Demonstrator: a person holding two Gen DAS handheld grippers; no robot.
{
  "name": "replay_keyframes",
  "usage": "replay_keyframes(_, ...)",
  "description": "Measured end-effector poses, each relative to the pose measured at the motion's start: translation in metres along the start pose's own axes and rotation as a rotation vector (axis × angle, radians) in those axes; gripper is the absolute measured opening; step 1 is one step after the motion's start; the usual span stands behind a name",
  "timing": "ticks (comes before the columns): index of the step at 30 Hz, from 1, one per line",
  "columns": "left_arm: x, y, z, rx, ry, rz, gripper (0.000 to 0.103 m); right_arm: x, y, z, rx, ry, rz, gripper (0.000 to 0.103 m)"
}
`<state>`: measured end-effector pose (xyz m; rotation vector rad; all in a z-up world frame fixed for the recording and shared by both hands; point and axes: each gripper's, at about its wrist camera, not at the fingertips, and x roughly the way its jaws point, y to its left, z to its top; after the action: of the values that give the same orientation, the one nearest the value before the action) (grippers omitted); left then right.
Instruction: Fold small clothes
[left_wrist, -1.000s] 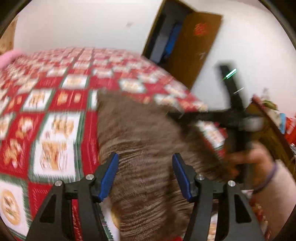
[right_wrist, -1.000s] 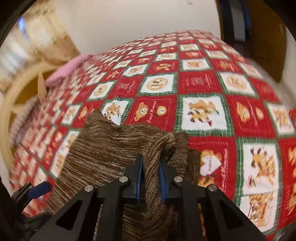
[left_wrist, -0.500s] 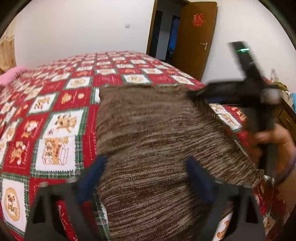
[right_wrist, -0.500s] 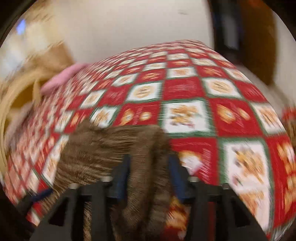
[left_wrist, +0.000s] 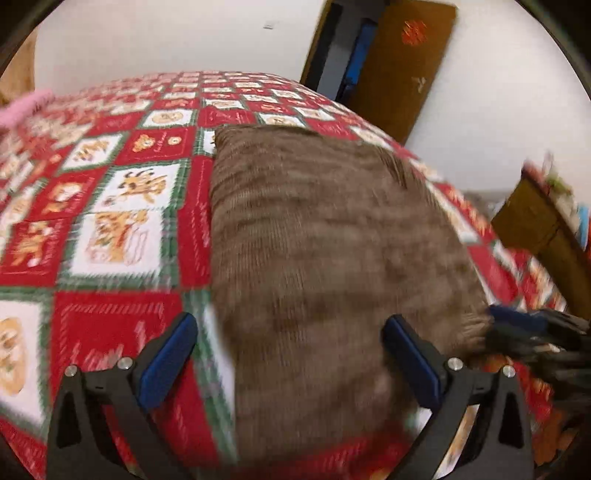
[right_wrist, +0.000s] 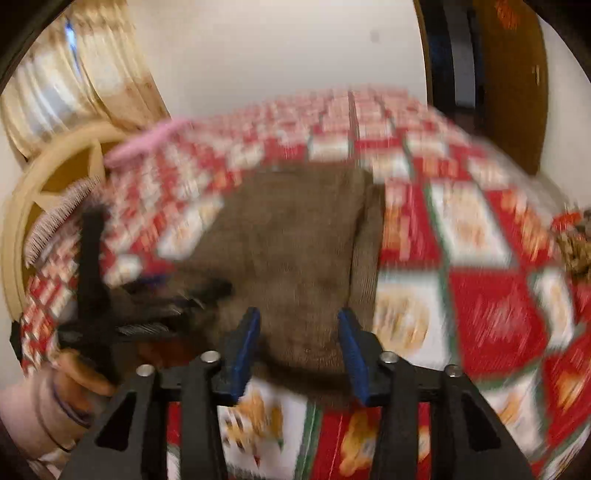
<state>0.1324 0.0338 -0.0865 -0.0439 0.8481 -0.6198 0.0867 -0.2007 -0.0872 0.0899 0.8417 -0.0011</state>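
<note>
A red checked bedspread (left_wrist: 110, 325) lay under a soft brown knit top (left_wrist: 325, 258). The left gripper (left_wrist: 291, 365) gaped wide; the right gripper (right_wrist: 299, 347) was partly open and had just been closing, gripping nothing.

Warm, even indoor light fills both views, with no hard shadows or glare. Both are motion-blurred, the right wrist view far more: its bedspread (right_wrist: 480, 236) pattern smears from 9 to 3 o'clock. The curtain (right_wrist: 74, 85) at 10 o'clock glows brightest. Fisheye bending curves the door (left_wrist: 410, 62) and darkens every corner.
</note>
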Motion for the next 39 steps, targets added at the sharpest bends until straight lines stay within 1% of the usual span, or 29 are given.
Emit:
replay_keyframes(1,-0.006,-0.003,-0.009,0.035,0.004,0.023,0.103,0.01,0.0,-0.012,0.004,0.049,-0.032,0.036)
replay_keyframes(3,-0.017,-0.001,-0.021,0.062,-0.003,0.039,0.103,0.001,0.002,-0.034,-0.014,-0.035,-0.064,0.035)
replay_keyframes(4,-0.022,0.003,-0.026,0.054,-0.007,0.034,0.103,-0.003,0.002,-0.041,-0.017,-0.029,-0.112,0.035)
replay_keyframes(5,-0.028,0.009,-0.031,0.043,-0.004,0.03,0.103,-0.005,0.0,-0.045,-0.011,-0.009,-0.138,0.035)
replay_keyframes(6,-0.03,0.012,-0.032,0.041,-0.001,0.034,0.103,-0.009,-0.004,-0.051,0.011,0.0,-0.116,0.035)
replay_keyframes(7,-0.035,0.014,-0.034,0.047,0.005,0.054,0.103,-0.015,-0.007,-0.054,0.021,-0.003,-0.104,0.035)
replay_keyframes(9,-0.042,0.017,-0.034,0.069,0.007,0.08,0.103,-0.029,-0.01,-0.053,0.025,0.004,-0.092,0.035)
replay_keyframes(10,-0.047,0.019,-0.033,0.067,0.003,0.07,0.102,-0.04,-0.009,-0.05,0.018,-0.022,-0.084,0.035)
replay_keyframes(12,-0.06,0.029,-0.025,0.028,-0.026,0.015,0.101,-0.068,-0.005,-0.039,-0.002,-0.125,-0.076,0.035)
replay_keyframes(14,-0.075,0.041,-0.004,-0.051,-0.091,-0.045,0.101,-0.09,-0.001,-0.02,-0.007,-0.222,-0.065,0.035)
replay_keyframes(16,-0.082,0.048,0.021,-0.122,-0.157,-0.078,0.101,-0.093,-0.001,0.004,-0.009,-0.264,-0.044,0.035)
replay_keyframes(17,-0.081,0.051,0.038,-0.148,-0.174,-0.085,0.098,-0.087,0.001,0.02,-0.015,-0.266,-0.05,0.035)
replay_keyframes(18,-0.075,0.05,0.051,-0.159,-0.172,-0.079,0.092,-0.078,0.0,0.031,-0.022,-0.263,-0.062,0.035)
replay_keyframes(20,-0.062,0.045,0.07,-0.153,-0.159,-0.068,0.085,-0.049,0.0,0.053,-0.024,-0.235,-0.082,0.035)
replay_keyframes(22,-0.038,0.037,0.086,-0.125,-0.142,-0.048,0.084,-0.017,-0.005,0.068,-0.008,-0.191,-0.074,0.035)
replay_keyframes(23,-0.03,0.034,0.09,-0.113,-0.136,-0.035,0.084,-0.002,-0.007,0.074,0.001,-0.176,-0.071,0.035)
replay_keyframes(25,-0.006,0.03,0.09,-0.087,-0.116,-0.004,0.084,0.02,-0.013,0.076,0.023,-0.135,-0.068,0.035)
replay_keyframes(26,0.006,0.03,0.087,-0.086,-0.091,0.019,0.084,0.039,-0.019,0.072,0.052,-0.08,-0.067,0.035)
replay_keyframes(27,0.023,0.033,0.077,-0.094,-0.029,0.043,0.083,0.051,-0.025,0.068,0.07,-0.037,-0.071,0.035)
replay_keyframes(28,0.034,0.037,0.067,-0.104,0.015,0.04,0.082,0.057,-0.031,0.06,0.09,-0.021,-0.053,0.035)
replay_keyframes(29,0.04,0.043,0.056,-0.123,0.017,0.016,0.084,0.053,-0.034,0.057,0.094,-0.049,-0.038,0.038)
replay_keyframes(30,0.034,0.05,0.05,-0.144,-0.034,-0.023,0.084,0.047,-0.038,0.053,0.1,-0.05,-0.035,0.048)
replay_keyframes(31,0.032,0.053,0.05,-0.159,-0.033,-0.046,0.084,0.044,-0.04,0.052,0.108,-0.042,-0.042,0.056)
replay_keyframes(32,0.032,0.056,0.052,-0.169,-0.024,-0.061,0.084,0.037,-0.047,0.05,0.142,-0.052,-0.046,0.057)
replay_keyframes(33,0.032,0.058,0.055,-0.174,-0.014,-0.073,0.084,0.031,-0.052,0.05,0.17,-0.076,-0.027,0.057)
replay_keyframes(35,0.029,0.062,0.06,-0.2,-0.024,-0.105,0.084,0.024,-0.062,0.053,0.229,-0.114,0.016,0.058)
replay_keyframes(37,0.028,0.063,0.065,-0.238,-0.044,-0.17,0.084,0.026,-0.065,0.06,0.241,-0.12,0.053,0.064)
replay_keyframes(38,0.03,0.061,0.068,-0.256,-0.044,-0.2,0.084,0.031,-0.064,0.064,0.23,-0.114,0.06,0.064)
replay_keyframes(39,0.034,0.059,0.07,-0.265,-0.033,-0.221,0.084,0.038,-0.063,0.066,0.209,-0.093,0.047,0.064)
